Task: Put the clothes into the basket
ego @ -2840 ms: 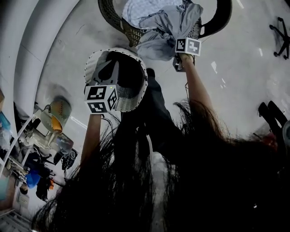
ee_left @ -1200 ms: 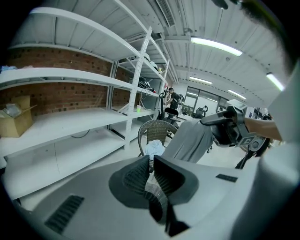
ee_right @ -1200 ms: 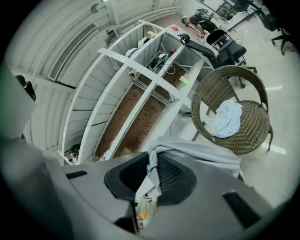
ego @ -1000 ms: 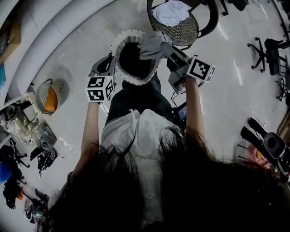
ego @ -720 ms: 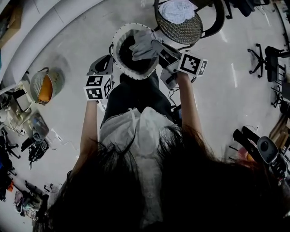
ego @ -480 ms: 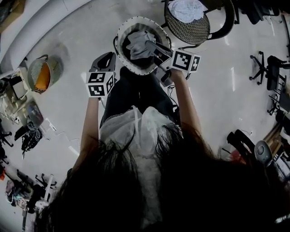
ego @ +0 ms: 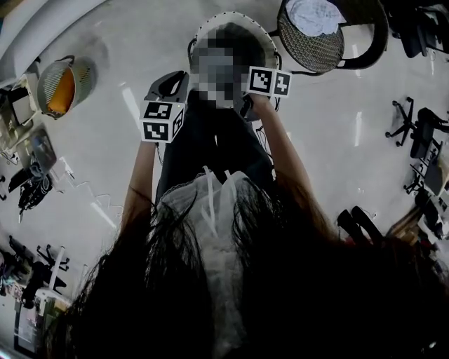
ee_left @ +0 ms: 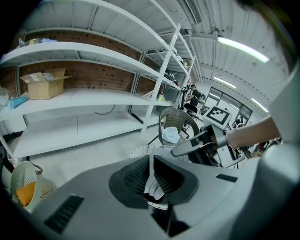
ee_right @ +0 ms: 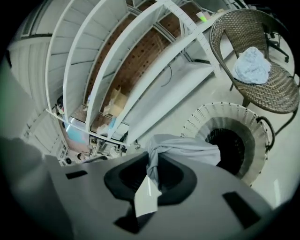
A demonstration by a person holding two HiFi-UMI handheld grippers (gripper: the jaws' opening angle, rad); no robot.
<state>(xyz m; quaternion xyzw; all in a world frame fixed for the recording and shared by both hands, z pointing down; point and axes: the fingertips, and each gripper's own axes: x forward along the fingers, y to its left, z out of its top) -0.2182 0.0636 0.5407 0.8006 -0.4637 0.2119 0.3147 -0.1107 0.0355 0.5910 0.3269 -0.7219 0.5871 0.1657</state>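
Here the right gripper (ee_right: 151, 180) pinches a grey garment (ee_right: 187, 149) over the white basket (ee_right: 201, 117) (dark inside); left gripper (ee_left: 151, 183) clamps its rim.

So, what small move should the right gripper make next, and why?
Probably open the right gripper: its jaws are shut on the grey garment, which hangs at the dark mouth of the white basket that the left gripper holds by the rim.

Pale glossy floor (ego: 351, 140). Standing on it: a wicker chair (ego: 309, 50) with a crumpled pale cloth (ego: 313, 15) on its seat, a round basket with orange contents (ego: 56, 87) beside white shelving (ee_left: 93, 101), and office chairs (ego: 419, 130) well apart. A cardboard box (ee_left: 44, 84) sits on one shelf.
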